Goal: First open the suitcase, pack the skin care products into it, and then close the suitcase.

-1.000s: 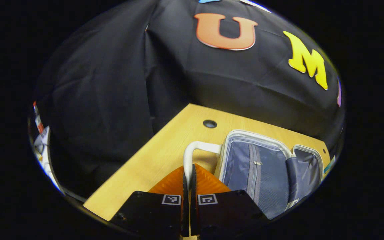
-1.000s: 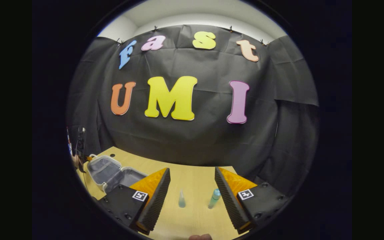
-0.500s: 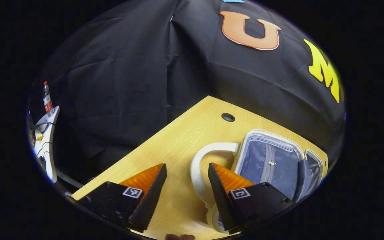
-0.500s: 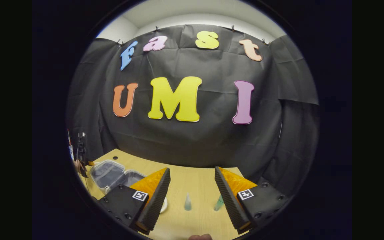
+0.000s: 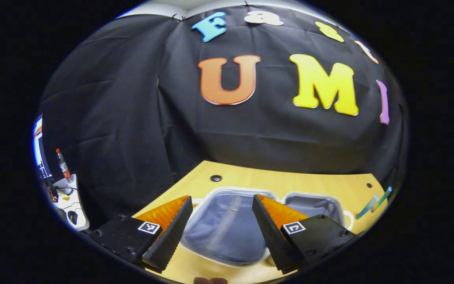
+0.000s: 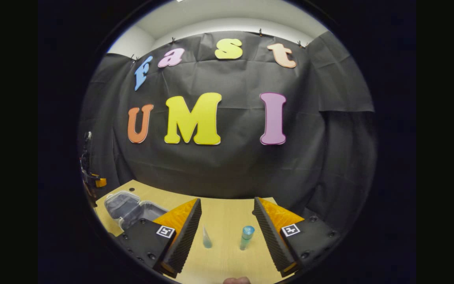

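Right gripper view: right gripper [image 6: 227, 221] released | two bottles [image 6: 206, 239] [image 6: 245, 236] | one suitcase [image 6: 132, 209] open | left gripper [image 5: 221, 225] released

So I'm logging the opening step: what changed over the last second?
The left gripper let go of the suitcase's white handle, opened and pulled back over the suitcase, which lies open. The right gripper stayed open above the two bottles on the table.
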Available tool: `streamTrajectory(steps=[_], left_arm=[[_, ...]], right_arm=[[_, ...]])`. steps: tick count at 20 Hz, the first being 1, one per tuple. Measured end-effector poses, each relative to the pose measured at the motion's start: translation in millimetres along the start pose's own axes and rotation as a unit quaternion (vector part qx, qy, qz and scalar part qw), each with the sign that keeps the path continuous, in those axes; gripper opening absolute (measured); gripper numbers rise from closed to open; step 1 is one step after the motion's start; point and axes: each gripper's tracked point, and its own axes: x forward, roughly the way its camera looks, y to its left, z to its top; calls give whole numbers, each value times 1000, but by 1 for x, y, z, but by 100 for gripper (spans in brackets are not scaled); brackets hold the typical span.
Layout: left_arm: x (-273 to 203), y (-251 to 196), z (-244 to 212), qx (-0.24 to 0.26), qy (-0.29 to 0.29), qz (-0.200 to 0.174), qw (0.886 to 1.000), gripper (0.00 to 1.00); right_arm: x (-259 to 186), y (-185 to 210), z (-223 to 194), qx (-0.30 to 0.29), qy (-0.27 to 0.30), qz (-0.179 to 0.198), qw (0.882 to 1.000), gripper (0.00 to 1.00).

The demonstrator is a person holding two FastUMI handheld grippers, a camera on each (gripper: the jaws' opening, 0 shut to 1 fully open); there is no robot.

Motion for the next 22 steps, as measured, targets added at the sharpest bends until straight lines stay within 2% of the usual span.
streamTrajectory(steps=[4,7,10,14,16,18,22], left_arm=[[-34,-109,-8,-18,10,-49,999,97],[-64,-197,-31,-19,29,-117,993,98],[-80,-283,-56,9,43,-185,982,97],[-89,-367,-98,20,71,-248,966,97],[-83,-399,-122,30,87,-260,961,100],[-72,-421,-148,29,111,-259,959,98],[-29,-428,-190,30,143,-219,965,98]], right_arm=[[-8,-29,-12,4,3,7,1000,79],[-10,-52,-24,3,12,4,1000,77],[-13,-73,-39,0,28,-1,1000,79],[-18,-99,-58,-16,51,-1,999,77],[-21,-112,-71,-24,66,-3,997,79],[-26,-127,-85,-17,90,-9,996,79],[-30,-153,-105,-12,122,-28,992,79]])
